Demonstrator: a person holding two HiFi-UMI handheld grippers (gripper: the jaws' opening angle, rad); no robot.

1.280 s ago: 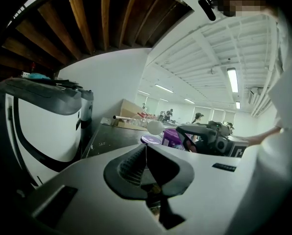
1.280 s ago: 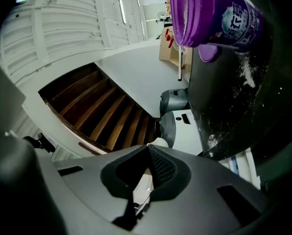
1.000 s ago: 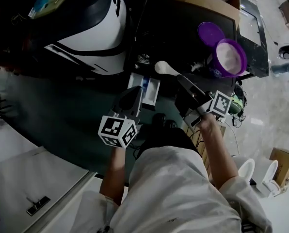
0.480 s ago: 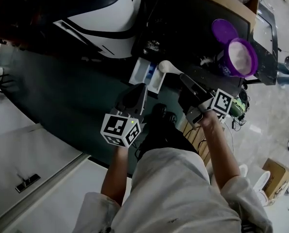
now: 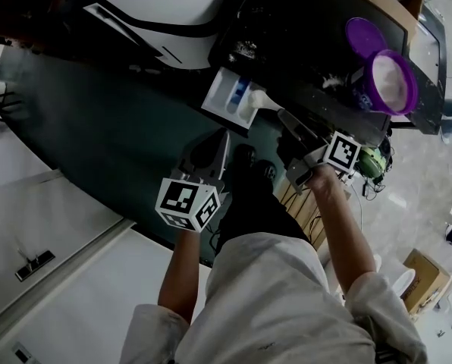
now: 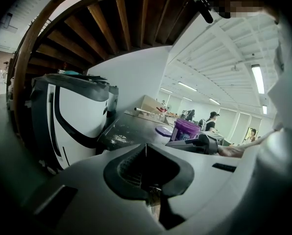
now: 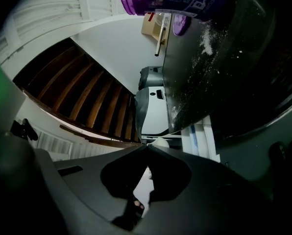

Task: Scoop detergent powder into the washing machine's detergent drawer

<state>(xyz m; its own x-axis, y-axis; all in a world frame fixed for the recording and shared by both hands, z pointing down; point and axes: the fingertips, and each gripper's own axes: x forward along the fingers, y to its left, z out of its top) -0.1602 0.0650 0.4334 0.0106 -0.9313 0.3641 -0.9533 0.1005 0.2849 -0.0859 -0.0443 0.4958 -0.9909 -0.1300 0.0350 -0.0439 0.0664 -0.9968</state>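
Note:
The white detergent drawer [image 5: 227, 97] stands pulled out from the dark machine front, with a blue part inside. My right gripper [image 5: 284, 120] is shut on the handle of a white scoop [image 5: 258, 100], whose bowl sits at the drawer's right end. In the right gripper view the scoop handle [image 7: 144, 181] shows between the jaws, with the drawer [image 7: 203, 137] just beyond. A purple powder tub [image 5: 391, 82] stands open on the dark top, its lid [image 5: 362, 36] beside it. My left gripper [image 5: 213, 152] hangs below the drawer, shut and holding nothing.
A white and black washing machine [image 5: 173, 6] stands left of the drawer, also in the left gripper view as the washing machine [image 6: 72, 116]. Spilt powder [image 7: 205, 43] dusts the dark top near the tub. People stand far off in the hall [image 6: 212, 121].
The right gripper has carried the scoop down and left, from beside the drawer to its right end. The left gripper has stayed shut below the drawer.

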